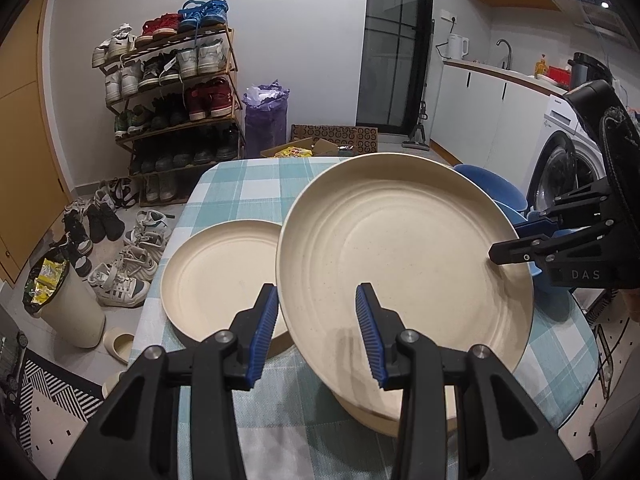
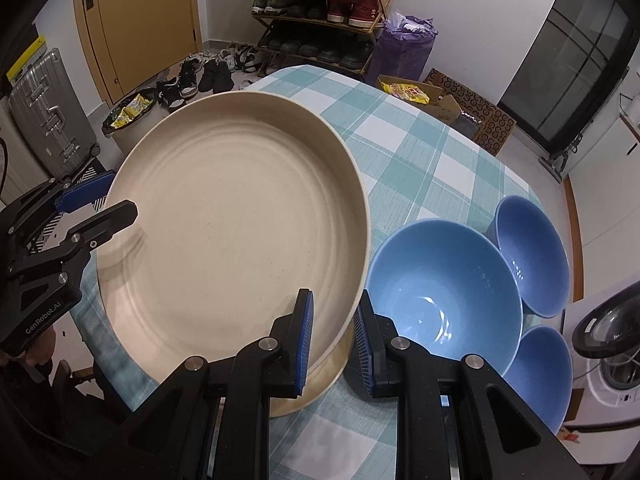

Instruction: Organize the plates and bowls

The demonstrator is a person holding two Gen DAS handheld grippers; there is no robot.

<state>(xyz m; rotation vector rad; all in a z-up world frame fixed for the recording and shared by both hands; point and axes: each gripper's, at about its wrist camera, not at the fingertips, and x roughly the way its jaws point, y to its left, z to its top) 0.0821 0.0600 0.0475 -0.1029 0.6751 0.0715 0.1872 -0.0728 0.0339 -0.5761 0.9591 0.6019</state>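
A large cream plate (image 1: 400, 256) (image 2: 232, 236) hangs tilted above the checked tablecloth (image 1: 240, 184), held from two sides. My left gripper (image 1: 316, 320) (image 2: 122, 196) is shut on its near-left rim, one pad inside and one under the wall. Opposite it, my right gripper (image 2: 334, 300) (image 1: 510, 240) is shut on the other rim. Right under the held plate sits another cream plate (image 1: 384, 416) (image 2: 320, 384). A third cream plate (image 1: 216, 280) lies flat on the table's left. Three blue bowls (image 2: 440, 304) (image 2: 532, 252) (image 2: 540, 376) stand together at the right.
The table's left edge drops to a floor with loose shoes, a cream bin (image 1: 68, 304) and a shoe rack (image 1: 172, 92). A washing machine (image 1: 560, 168) stands past the right edge. A suitcase (image 2: 48, 112) and a cardboard box (image 2: 424, 96) are on the floor.
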